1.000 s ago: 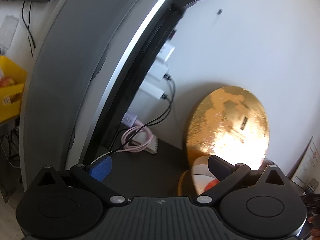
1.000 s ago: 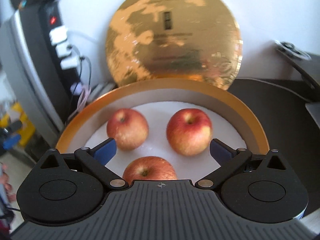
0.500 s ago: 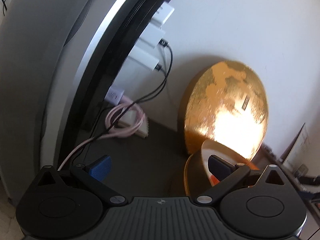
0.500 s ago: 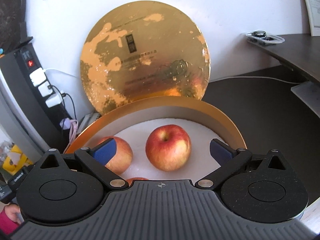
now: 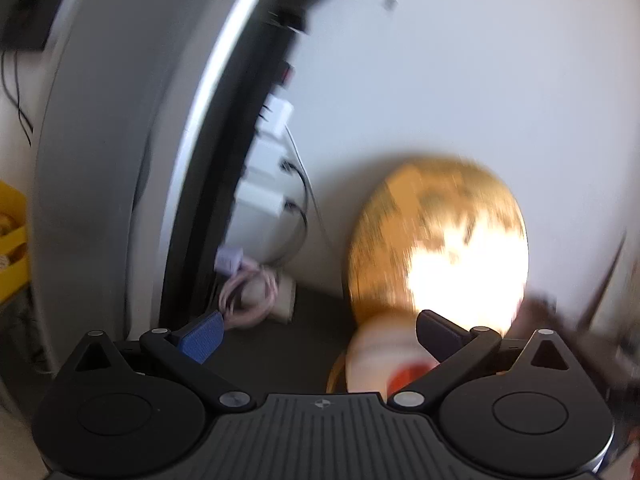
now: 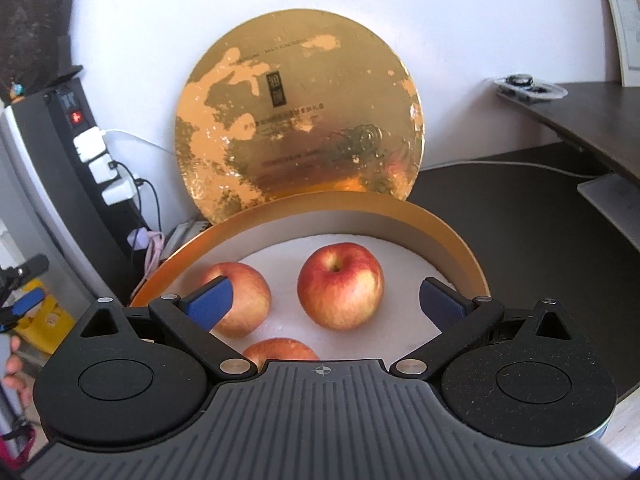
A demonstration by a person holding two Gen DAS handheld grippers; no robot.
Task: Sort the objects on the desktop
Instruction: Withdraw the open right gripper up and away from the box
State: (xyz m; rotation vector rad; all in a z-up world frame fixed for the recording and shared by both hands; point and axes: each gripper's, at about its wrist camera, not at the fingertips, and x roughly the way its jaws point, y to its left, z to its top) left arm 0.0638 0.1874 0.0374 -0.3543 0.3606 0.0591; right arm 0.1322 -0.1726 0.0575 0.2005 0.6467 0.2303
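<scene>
A round gold box [image 6: 460, 248] with a white lining sits on the dark desk and holds three red apples: one in the middle [image 6: 340, 284], one at the left [image 6: 248, 292] and one at the near edge [image 6: 280, 350]. My right gripper [image 6: 326, 304] hovers open just above the box, its fingers either side of the middle apple without touching it. The gold lid [image 6: 298, 120] leans upright against the wall behind. My left gripper [image 5: 318, 334] is open and empty, off to the box's left; its blurred view shows the lid [image 5: 436, 248] and the box rim [image 5: 360, 356].
A black power strip [image 6: 92, 148] with white plugs and cables runs up the wall at left, with a coiled pink cable [image 6: 150, 246] at its foot. A curved grey monitor back [image 5: 104, 160] fills the left. A yellow bin [image 5: 12, 248] sits far left. A raised desk shelf [image 6: 580, 108] is right.
The right gripper has drawn back and risen a little, so the third apple shows again at the near edge. The left gripper's view swung up and left and is motion-blurred.
</scene>
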